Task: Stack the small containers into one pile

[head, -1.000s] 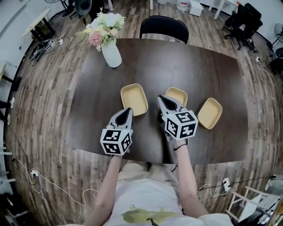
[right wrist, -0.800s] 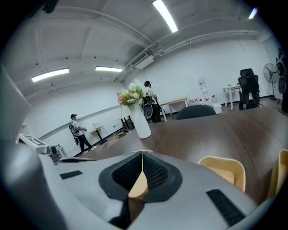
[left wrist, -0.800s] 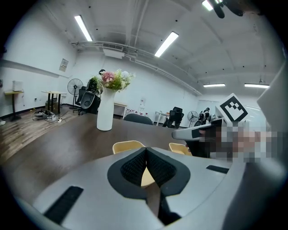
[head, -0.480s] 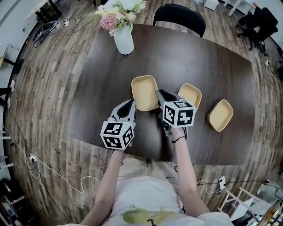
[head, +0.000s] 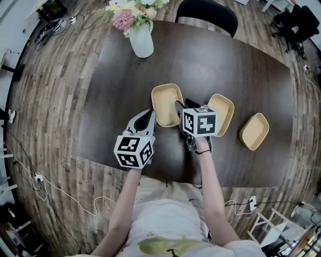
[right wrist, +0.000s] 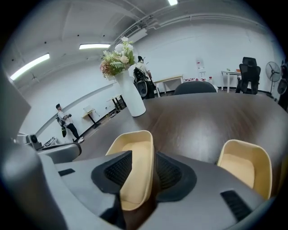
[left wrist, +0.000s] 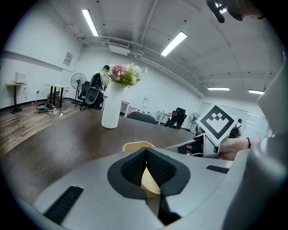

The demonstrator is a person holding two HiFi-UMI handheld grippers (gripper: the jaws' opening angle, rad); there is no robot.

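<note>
Three shallow beige containers lie apart on the dark table (head: 200, 60): a left one (head: 166, 99), a middle one (head: 224, 111) and a right one (head: 255, 131). My right gripper (head: 183, 104) straddles the left container's right wall (right wrist: 143, 148). Its jaws are opening and the pads stand off the wall on both sides. The middle container (right wrist: 245, 165) lies to its right. My left gripper (head: 150, 115) is at that same container's near-left corner. Its pads (left wrist: 135, 167) are together, with a beige sliver of rim (left wrist: 150, 182) between them.
A white vase of flowers (head: 142, 42) stands at the table's far left. A black chair (head: 208, 11) is pushed in at the far edge. The table's near edge runs just under both gripper cubes. Cables lie on the wooden floor to the left.
My right gripper has moved forward and left from between two containers onto the left container's right wall, and its jaws have parted. The left gripper stays at that container's near-left corner.
</note>
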